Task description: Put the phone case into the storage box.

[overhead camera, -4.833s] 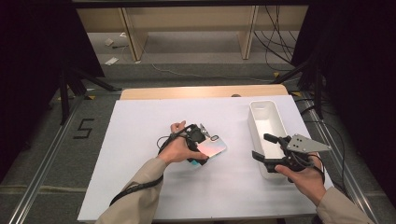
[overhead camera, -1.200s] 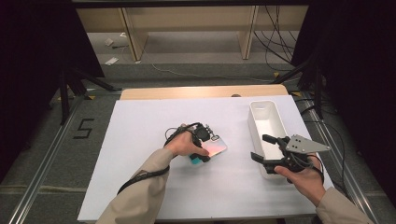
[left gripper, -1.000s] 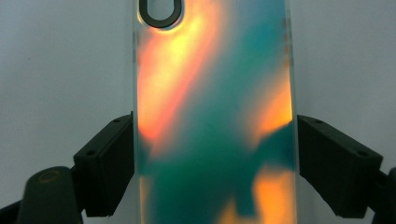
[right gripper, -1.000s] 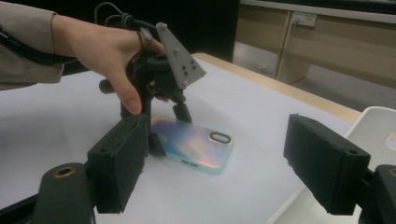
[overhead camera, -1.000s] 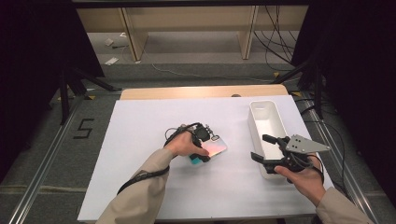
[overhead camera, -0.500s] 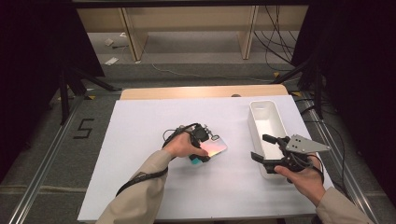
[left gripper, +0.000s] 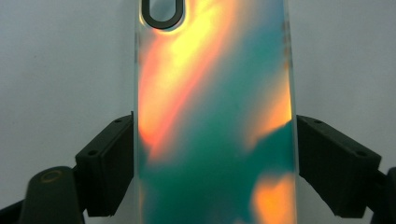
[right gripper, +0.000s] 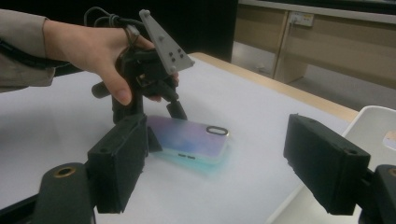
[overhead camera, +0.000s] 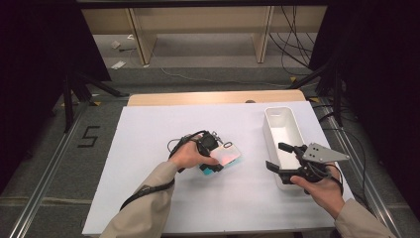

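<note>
An iridescent phone case [overhead camera: 230,155] in orange, pink and teal lies flat on the white tabletop [overhead camera: 148,148], its camera cutout at the far end. My left gripper [overhead camera: 216,157] reaches down over it. In the left gripper view the two black jaws press on the long sides of the case [left gripper: 210,116], so the left gripper [left gripper: 215,163] is shut on it. From the right gripper view the case [right gripper: 191,137] rests on the table under the left gripper [right gripper: 163,123]. To the right, my right gripper [overhead camera: 278,156] hovers open with nothing between its jaws [right gripper: 215,172].
A white rectangular bin [overhead camera: 270,126] stands at the right of the table, right beside the right gripper; its corner [right gripper: 373,121] is in the right gripper view. The table's wooden back edge [overhead camera: 213,97] lies beyond. Cables trail from both grippers.
The left hand has edged slightly to the left over the case. The case and the right gripper stay where they were.
</note>
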`<act>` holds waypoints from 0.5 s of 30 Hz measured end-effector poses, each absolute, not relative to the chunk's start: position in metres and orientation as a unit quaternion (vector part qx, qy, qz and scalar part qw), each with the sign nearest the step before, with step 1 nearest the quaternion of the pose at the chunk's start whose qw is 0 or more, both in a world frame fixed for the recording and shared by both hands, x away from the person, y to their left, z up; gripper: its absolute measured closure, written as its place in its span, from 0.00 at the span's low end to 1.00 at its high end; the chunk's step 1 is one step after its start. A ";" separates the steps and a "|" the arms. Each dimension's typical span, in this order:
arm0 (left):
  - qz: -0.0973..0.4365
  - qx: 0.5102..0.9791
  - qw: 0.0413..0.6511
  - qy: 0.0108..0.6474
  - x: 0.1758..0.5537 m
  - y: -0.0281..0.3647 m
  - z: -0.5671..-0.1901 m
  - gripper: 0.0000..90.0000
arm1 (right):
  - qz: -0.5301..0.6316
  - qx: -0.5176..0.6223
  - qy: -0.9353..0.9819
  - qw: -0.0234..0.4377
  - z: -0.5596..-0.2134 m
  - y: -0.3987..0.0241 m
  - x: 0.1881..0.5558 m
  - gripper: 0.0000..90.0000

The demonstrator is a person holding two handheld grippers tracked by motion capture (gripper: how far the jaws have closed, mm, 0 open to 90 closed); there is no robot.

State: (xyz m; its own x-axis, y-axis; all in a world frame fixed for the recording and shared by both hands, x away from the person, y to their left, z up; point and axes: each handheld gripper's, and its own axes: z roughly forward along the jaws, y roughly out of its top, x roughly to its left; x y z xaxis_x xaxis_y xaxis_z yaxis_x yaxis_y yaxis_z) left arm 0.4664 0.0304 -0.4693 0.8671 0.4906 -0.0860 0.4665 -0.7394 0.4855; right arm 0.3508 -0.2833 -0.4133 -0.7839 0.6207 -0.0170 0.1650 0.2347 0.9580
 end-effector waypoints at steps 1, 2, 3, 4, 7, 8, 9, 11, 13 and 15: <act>0.026 0.931 0.259 0.257 0.466 0.031 -0.468 0.19 | 0.562 0.259 0.759 0.203 -0.413 -0.283 0.351 0.25; 0.028 0.929 0.264 0.257 0.465 0.032 -0.467 0.19 | 0.562 0.259 0.759 0.203 -0.413 -0.283 0.351 0.25; 0.030 0.926 0.272 0.259 0.464 0.033 -0.465 0.19 | 0.562 0.259 0.759 0.203 -0.413 -0.283 0.351 0.25; 0.032 0.925 0.279 0.257 0.464 0.035 -0.463 0.19 | 0.562 0.260 0.758 0.204 -0.413 -0.283 0.351 0.25; 0.032 0.912 0.310 0.266 0.461 0.039 -0.459 0.19 | 0.562 0.261 0.758 0.203 -0.413 -0.283 0.351 0.25; 0.034 0.910 0.317 0.266 0.460 0.040 -0.457 0.19 | 0.562 0.261 0.758 0.203 -0.413 -0.283 0.351 0.25; 0.035 0.907 0.323 0.268 0.459 0.042 -0.456 0.19 | 0.562 0.262 0.758 0.203 -0.413 -0.283 0.351 0.26; 0.037 0.902 0.335 0.269 0.456 0.045 -0.454 0.19 | 0.563 0.263 0.757 0.204 -0.413 -0.283 0.351 0.26; 0.041 0.898 0.346 0.270 0.453 0.048 -0.452 0.19 | 0.564 0.265 0.755 0.204 -0.412 -0.283 0.350 0.26; 0.044 0.894 0.355 0.271 0.451 0.052 -0.450 0.19 | 0.562 0.265 0.756 0.207 -0.412 -0.283 0.350 0.25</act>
